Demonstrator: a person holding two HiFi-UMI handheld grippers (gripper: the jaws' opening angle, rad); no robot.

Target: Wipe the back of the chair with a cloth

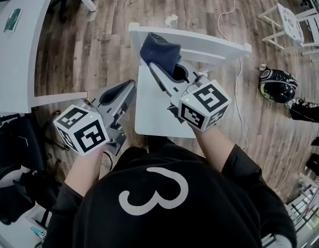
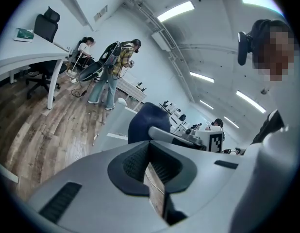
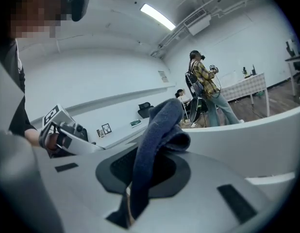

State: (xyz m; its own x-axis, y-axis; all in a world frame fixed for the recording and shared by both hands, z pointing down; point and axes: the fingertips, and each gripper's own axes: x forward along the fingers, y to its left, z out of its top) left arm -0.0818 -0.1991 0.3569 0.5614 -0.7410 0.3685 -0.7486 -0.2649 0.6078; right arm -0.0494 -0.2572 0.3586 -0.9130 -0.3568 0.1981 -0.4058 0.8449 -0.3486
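Gripping a dark blue cloth (image 1: 159, 51) between closed jaws, the right gripper (image 1: 157, 68) holds the bunched fabric at the top rail of a white chair's back (image 1: 216, 44), near the rail's left end in the head view. Whether the cloth presses on the rail or sits just above it cannot be told from overhead. The right gripper view shows the cloth (image 3: 157, 130) clamped in the gripper (image 3: 140, 176), with one fold rising and drooping over the jaws and the white chair back (image 3: 257, 140) just beside it.

The left gripper (image 1: 127, 87) hovers beside the left edge of the chair's seat (image 1: 154, 115), apart from the cloth. In its own view the left gripper (image 2: 151, 168) has its jaws closed on nothing, with only a thin slit of floor showing between the pads, and the cloth (image 2: 145, 123) is visible beyond.

The person, in a black top, stands directly behind the seat on a wood-plank floor (image 1: 149, 4). A white tabletop (image 1: 20, 45) curves along the left, and a black helmet (image 1: 277, 84) lies on the floor to the right, near a white cable (image 1: 241, 102).
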